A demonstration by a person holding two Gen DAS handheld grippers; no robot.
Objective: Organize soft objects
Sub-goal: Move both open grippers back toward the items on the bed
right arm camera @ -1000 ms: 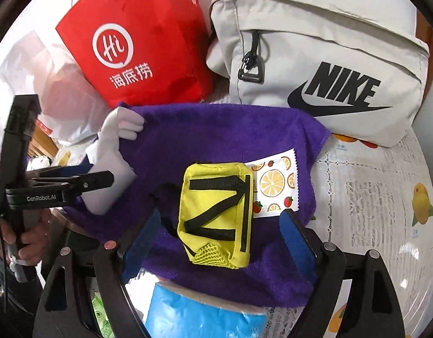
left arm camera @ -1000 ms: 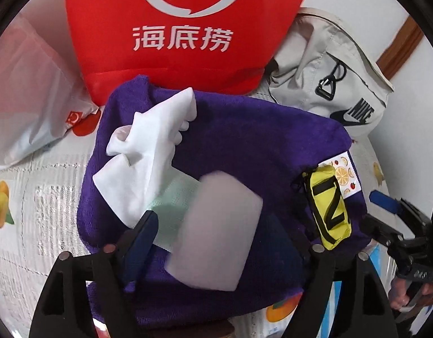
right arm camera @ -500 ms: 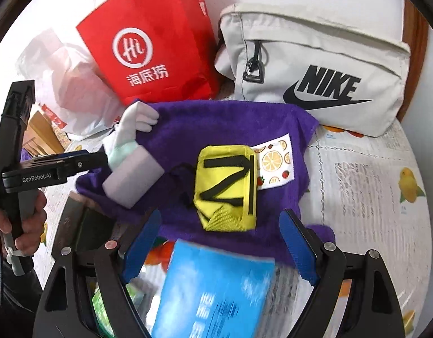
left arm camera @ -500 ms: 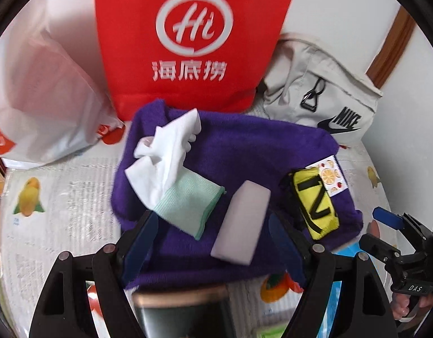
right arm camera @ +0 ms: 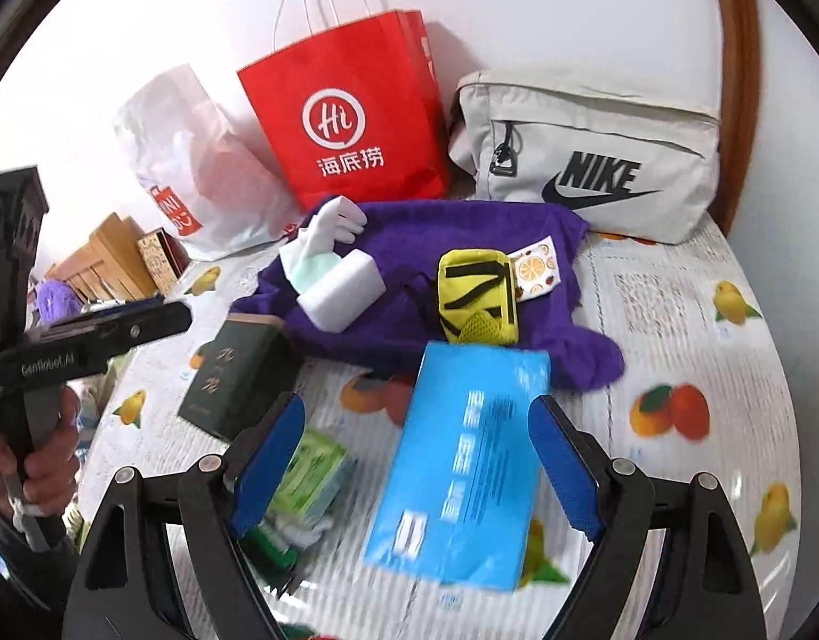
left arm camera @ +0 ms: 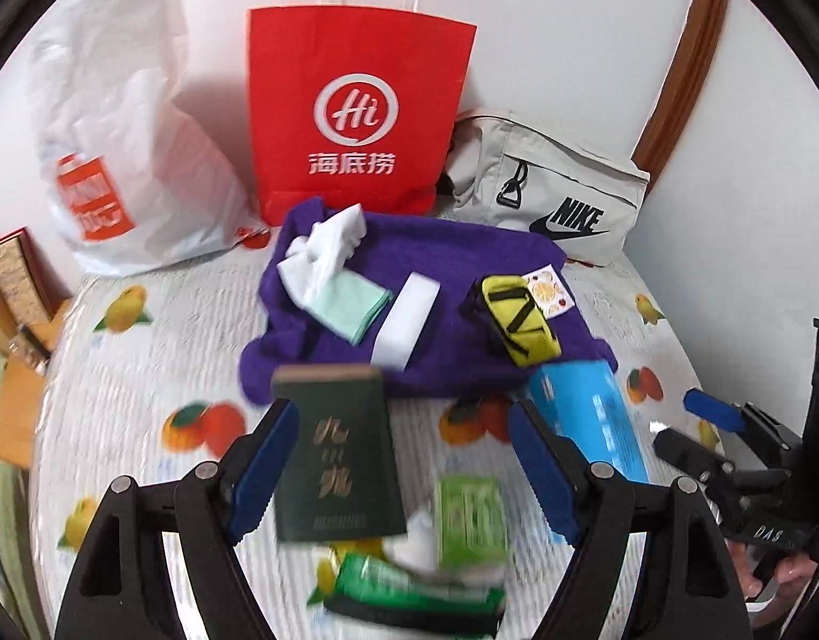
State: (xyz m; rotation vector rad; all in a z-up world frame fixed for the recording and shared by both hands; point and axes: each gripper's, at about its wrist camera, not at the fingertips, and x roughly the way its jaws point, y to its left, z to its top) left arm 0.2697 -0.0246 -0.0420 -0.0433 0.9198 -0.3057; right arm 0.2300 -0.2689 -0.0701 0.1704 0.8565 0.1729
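While both grippers are pulling back and rising from the purple towel [left arm camera: 425, 314], the view is widening: a second ago each camera was filled by the towel, and now the whole far row is showing, with the white plastic bag [left arm camera: 127, 149], the red paper bag [left arm camera: 356, 112] and the grey sling bag [left arm camera: 548, 192].

The soft things are staying on the towel: the white glove [left arm camera: 329, 250] at its far left, the white sponge block [left arm camera: 407, 320] in the middle, the yellow pouch [left arm camera: 521, 322] to the right.

The left gripper [left arm camera: 399, 469] and right gripper [right arm camera: 415, 469] are both carrying nothing, fingers standing wide apart.

Near the towel's edge, a dark green box [left arm camera: 337, 448], a blue packet [right arm camera: 463, 458] and some green packets [left arm camera: 468, 517], blurred and hard to name, are coming into view.

I judge the hands are retreating, perhaps to choose a next item.
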